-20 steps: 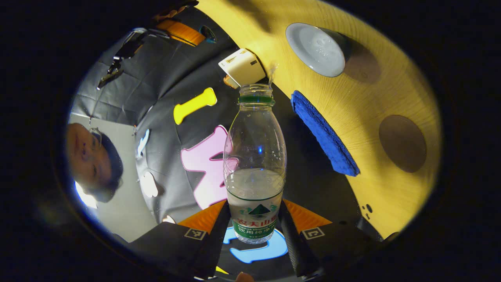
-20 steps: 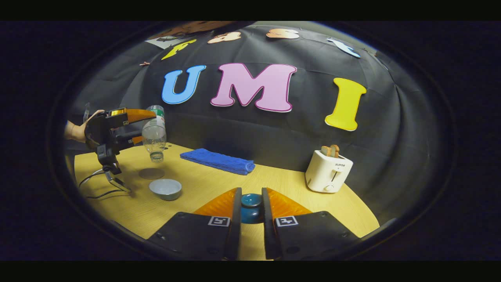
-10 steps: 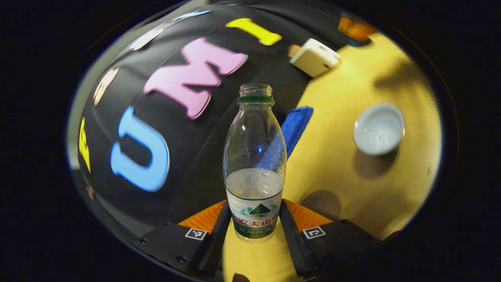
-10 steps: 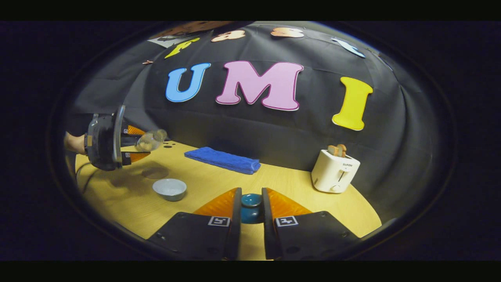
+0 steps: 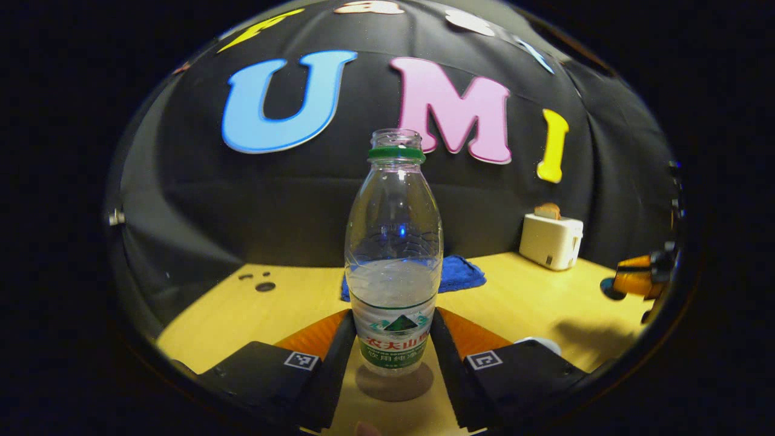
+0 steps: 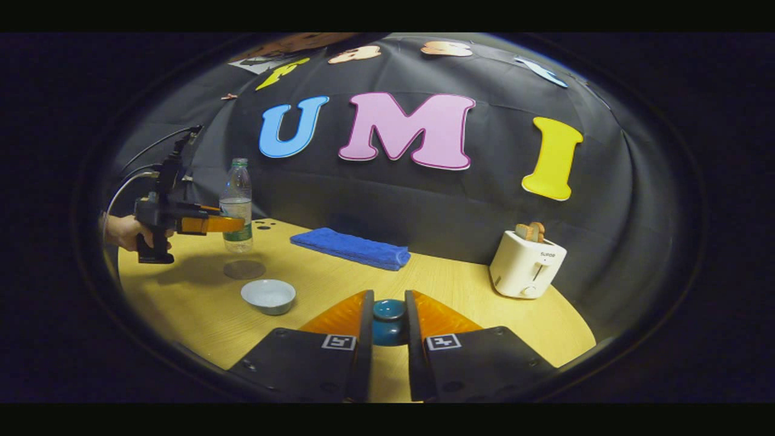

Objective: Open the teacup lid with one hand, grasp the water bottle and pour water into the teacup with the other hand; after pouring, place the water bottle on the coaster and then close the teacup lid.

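Left gripper (image 5: 393, 357) clamps the uncapped water bottle (image 5: 393, 254) upright by its labelled lower body, held above the coaster (image 6: 244, 269) at the table's (image 6: 460, 290) far left. The open teacup (image 6: 268, 295) stands just nearer than the coaster. Right gripper (image 6: 387, 330), nearer and to the right, pinches the teacup lid (image 6: 388, 321) between narrowly set fingers above the table.

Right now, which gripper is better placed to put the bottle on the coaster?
Left. The left gripper holds the bottle upright just above the coaster; the right gripper holds the lid.
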